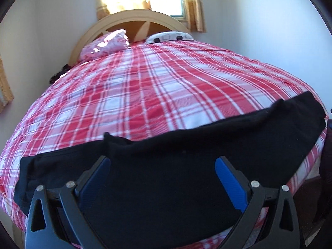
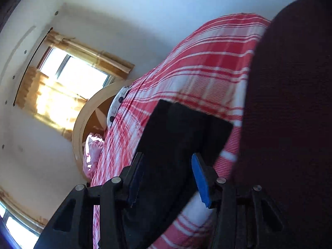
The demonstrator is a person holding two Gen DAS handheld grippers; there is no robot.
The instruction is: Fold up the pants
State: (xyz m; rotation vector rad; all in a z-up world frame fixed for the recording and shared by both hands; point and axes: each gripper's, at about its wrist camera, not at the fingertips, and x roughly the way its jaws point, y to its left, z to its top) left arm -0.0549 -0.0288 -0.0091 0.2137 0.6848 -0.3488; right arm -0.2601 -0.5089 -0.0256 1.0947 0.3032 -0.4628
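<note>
Smoothing the black pants (image 1: 166, 155) along the near edge of the plaid bed (image 1: 145, 95), we judge a lengthwise fold done; our left gripper (image 1: 162, 161) gapes above them, our right gripper (image 2: 167, 161) half-parted, gripping nothing; next, pinch one end.

We can read no text, label, brand, number or sign in either view. The plaid bed cover (image 1: 157, 87) beyond the tongs bears only its checked pattern, and the black pants (image 1: 166, 166) carry no tag or lettering that we can make out.
</note>
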